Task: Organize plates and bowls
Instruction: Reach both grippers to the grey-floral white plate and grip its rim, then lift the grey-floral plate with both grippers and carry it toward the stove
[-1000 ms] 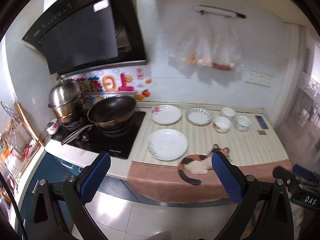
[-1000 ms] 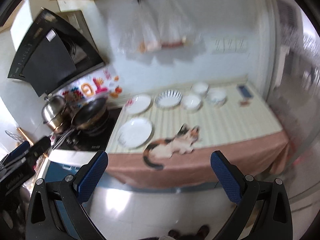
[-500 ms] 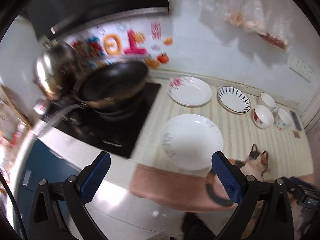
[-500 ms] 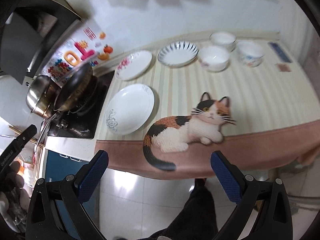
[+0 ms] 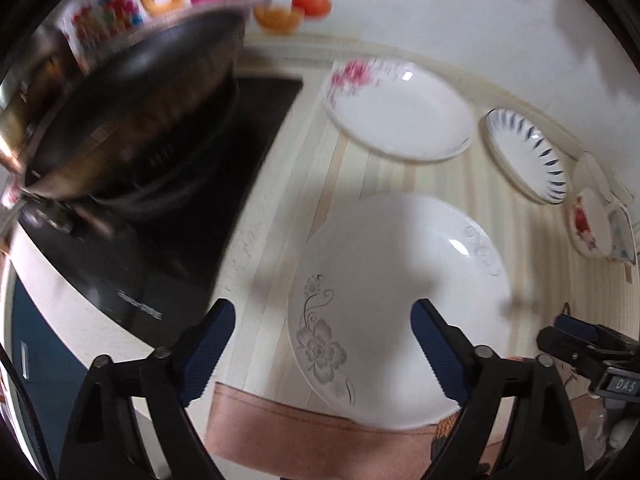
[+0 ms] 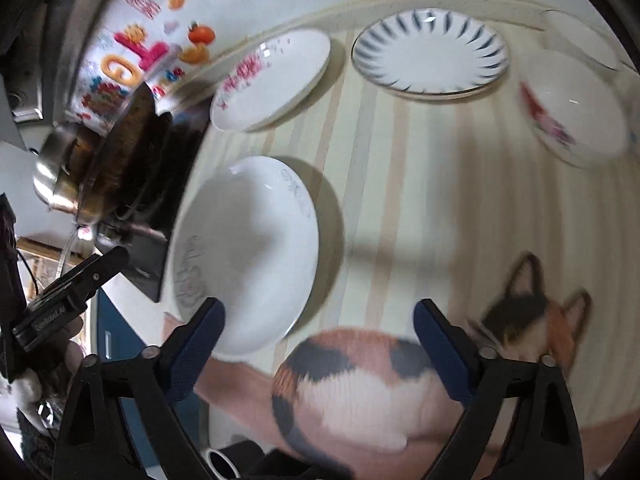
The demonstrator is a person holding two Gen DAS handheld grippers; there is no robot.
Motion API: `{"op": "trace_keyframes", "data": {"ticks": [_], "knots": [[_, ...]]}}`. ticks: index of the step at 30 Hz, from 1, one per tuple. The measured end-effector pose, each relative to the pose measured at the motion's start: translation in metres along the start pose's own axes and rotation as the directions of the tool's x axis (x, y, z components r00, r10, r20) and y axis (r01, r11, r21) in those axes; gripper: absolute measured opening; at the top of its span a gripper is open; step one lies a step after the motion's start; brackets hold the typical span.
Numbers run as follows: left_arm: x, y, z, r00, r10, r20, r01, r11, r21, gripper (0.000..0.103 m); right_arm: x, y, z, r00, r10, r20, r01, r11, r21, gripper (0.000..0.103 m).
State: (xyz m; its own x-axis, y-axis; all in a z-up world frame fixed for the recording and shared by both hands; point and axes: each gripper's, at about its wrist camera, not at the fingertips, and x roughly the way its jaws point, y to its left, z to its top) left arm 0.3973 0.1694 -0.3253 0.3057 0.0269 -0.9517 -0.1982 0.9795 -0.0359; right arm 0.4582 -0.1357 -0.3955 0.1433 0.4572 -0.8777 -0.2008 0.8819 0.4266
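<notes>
Hovering wide open and empty, left claw sits over the near edge of the grey-flower plate on the desk; pink-flower plate lies beyond it, striped plate beyond and to its right. Right claw, also wide open and empty, has the same grey-flower plate ahead at its left finger, bowl far right.

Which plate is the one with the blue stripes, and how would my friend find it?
Start at the black stove and follow the back wall right. Past the pink-flowered plate sits the striped plate, the only dish ringed with dark blue dashes.
</notes>
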Motion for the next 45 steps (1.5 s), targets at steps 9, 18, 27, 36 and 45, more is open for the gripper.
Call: {"op": "trace_keyframes", "data": {"ticks": [9, 18, 27, 36, 45], "knots": [[0.058, 0.016, 0.015, 0.979, -0.103, -0.178, 0.092, 0.993, -0.069, 0.051, 0.077, 0.016, 0.039, 0.992, 0.030, -0.125, -0.036, 0.998, -0.042, 0.057], [0.057, 0.025, 0.016, 0.966, -0.126, -0.226, 0.115, 0.992, -0.059, 0.038, 0.094, 0.012, 0.049, 0.987, 0.049, -0.154, -0.049, 0.999, 0.009, 0.015], [0.042, 0.007, 0.012, 0.963, -0.140, -0.230, 0.138, 0.990, -0.025, 0.037, 0.087, 0.007, 0.046, 0.986, 0.050, -0.161, -0.041, 0.997, 0.062, 0.015], [0.010, -0.036, 0.014, 0.965, -0.166, -0.204, 0.185, 0.980, 0.076, 0.037, 0.045, -0.022, 0.035, 0.989, 0.068, -0.130, -0.051, 0.991, 0.123, 0.015], [0.017, -0.108, 0.012, 0.944, -0.222, -0.243, 0.267, 0.949, 0.169, 0.037, -0.008, -0.092, 0.010, 0.996, 0.040, -0.082, -0.020, 0.971, 0.237, 0.015]]}}
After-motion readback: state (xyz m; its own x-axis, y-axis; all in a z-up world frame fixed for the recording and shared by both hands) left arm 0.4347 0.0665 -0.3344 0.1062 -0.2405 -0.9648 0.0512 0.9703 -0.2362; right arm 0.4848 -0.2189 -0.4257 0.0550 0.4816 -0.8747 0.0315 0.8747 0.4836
